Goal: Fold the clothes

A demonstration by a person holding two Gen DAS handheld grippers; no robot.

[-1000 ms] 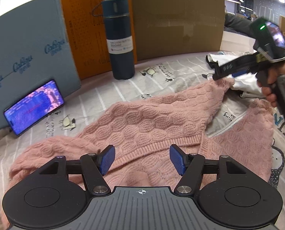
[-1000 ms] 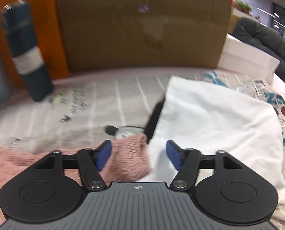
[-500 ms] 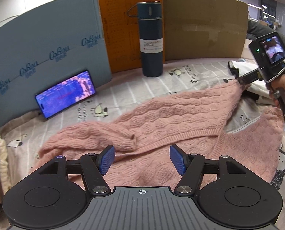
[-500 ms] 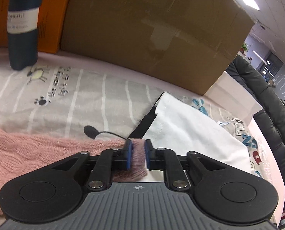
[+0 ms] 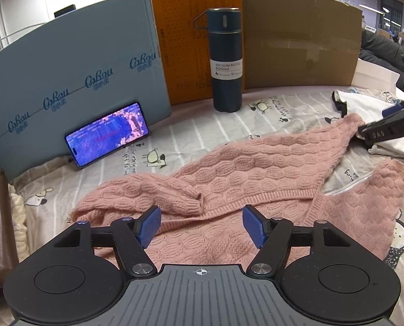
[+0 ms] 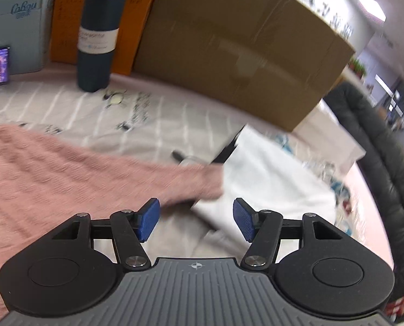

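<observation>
The pink sweater lies spread across the bedsheet, and I'd call the folding barely begun. One sleeve is already laid over the body, its cuff resting near the middle of the hem, just ahead of the left gripper. That gripper hovers low over the near edge with its blue pads spread wide and nothing between them.

Out at two o'clock in the left view, the other sleeve stretches to a point beside a white garment. The right gripper sits there, pads apart, the sleeve's cuff lying just ahead of them and touching the white cloth; the picture is blurred, so finer detail escapes me.

Left to do, as I judge it: bring that far sleeve in across the body, then fold the body itself. The bottle at twelve o'clock and the phone at ten stand well apart from the work.
</observation>
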